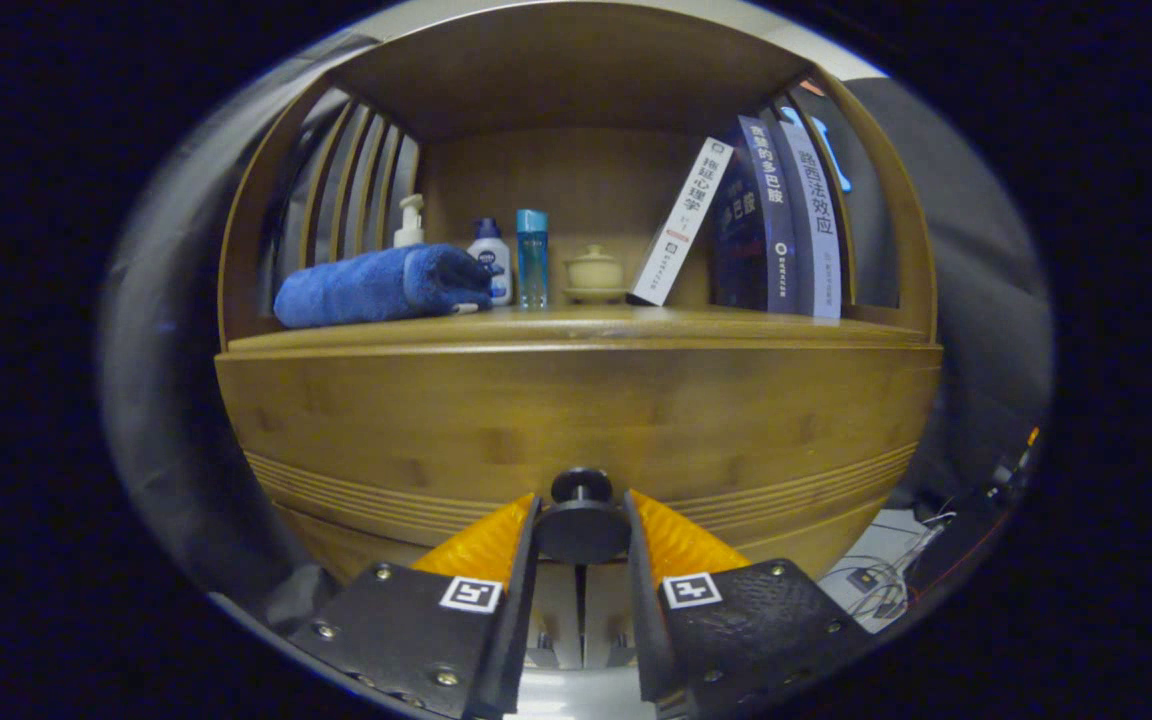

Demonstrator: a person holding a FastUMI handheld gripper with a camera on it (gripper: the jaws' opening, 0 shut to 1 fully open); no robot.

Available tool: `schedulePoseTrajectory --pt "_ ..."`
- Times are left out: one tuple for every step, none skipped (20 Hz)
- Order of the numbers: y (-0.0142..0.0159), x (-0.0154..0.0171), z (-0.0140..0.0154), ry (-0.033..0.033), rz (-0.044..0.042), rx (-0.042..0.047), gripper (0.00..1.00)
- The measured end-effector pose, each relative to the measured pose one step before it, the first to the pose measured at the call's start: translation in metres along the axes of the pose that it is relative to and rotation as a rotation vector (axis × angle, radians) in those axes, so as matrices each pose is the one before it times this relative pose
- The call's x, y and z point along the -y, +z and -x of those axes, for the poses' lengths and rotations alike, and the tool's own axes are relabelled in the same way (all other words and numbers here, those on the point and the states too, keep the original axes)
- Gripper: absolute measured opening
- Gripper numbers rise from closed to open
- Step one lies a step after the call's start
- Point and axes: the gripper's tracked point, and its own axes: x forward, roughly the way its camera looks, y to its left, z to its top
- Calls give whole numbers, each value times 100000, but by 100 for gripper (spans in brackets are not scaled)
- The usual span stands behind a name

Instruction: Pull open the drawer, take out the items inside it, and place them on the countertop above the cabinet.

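Note:
A wooden cabinet fills the view, with its drawer front (576, 420) closed and flush. A round black knob (582, 520) sticks out of the drawer's lower middle. My gripper (582, 515) is shut on that knob, one finger pressing each side of it. Above the drawer runs the countertop (616, 325), a wooden shelf surface under a top board. Whatever is inside the drawer is hidden.
On the countertop lie a rolled blue towel (381, 285) at the left, a pump bottle (409, 222), a white bottle (491, 258), a blue bottle (532, 257), a small lidded cup (593, 272) and several books (766, 225) at the right. Cables (886, 580) lie on the floor.

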Motion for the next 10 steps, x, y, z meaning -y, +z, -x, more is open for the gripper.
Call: schedulePoseTrajectory --pt "459 -18 282 228 -3021 1938 44" --pt "646 50 25 -236 -473 2398 44" --pt "67 35 -203 -601 2238 1020 44" --pt "-291 129 123 -1162 3109 -803 44" --pt "27 88 110 -968 1788 279 41" --pt "-293 -162 163 -226 -404 -1784 38" --pt "75 -56 17 -434 -3184 -1311 34" --pt "-226 52 418 -19 -1762 -2096 31" --pt "-198 -33 670 -1 701 -906 31" --pt "-66 10 1261 -24 1337 -179 31"
